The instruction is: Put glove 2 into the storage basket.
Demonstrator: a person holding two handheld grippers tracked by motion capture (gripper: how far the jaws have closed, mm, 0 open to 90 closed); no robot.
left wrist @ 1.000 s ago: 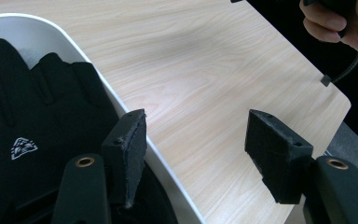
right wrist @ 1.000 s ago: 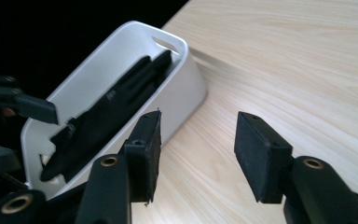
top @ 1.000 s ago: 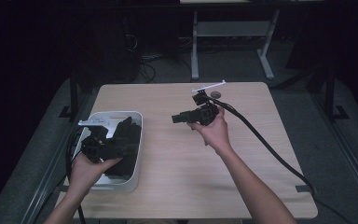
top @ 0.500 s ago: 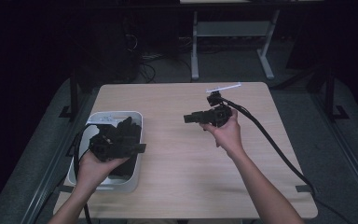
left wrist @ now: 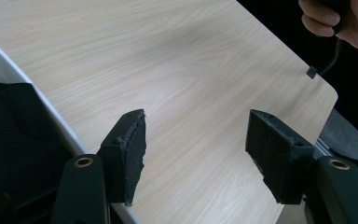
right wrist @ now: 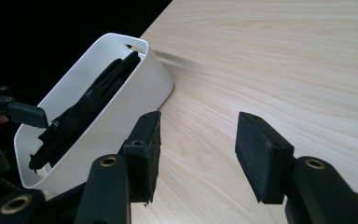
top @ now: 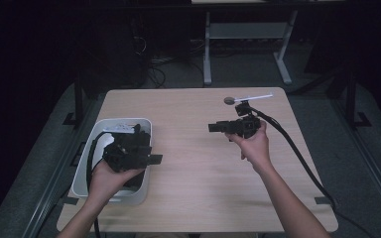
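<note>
Grippers hang above a pale wooden table (top: 193, 163), one in each of the person's hands. From the table's middle in the high view, the left gripper (top: 151, 159) sits at about eight o'clock, over a white bin (top: 82, 171) by the table's left edge, its jaws pointing toward three o'clock. In the left gripper view its jaws stand apart with bare wood between them and the bin's rim at lower left. The right gripper (top: 212, 128) is at about two o'clock, jaws aimed toward nine o'clock; the right gripper view shows its jaws parted with nothing between them. Dark cloth (right wrist: 81, 109) lies inside the bin, at ten o'clock from those jaws.
</note>
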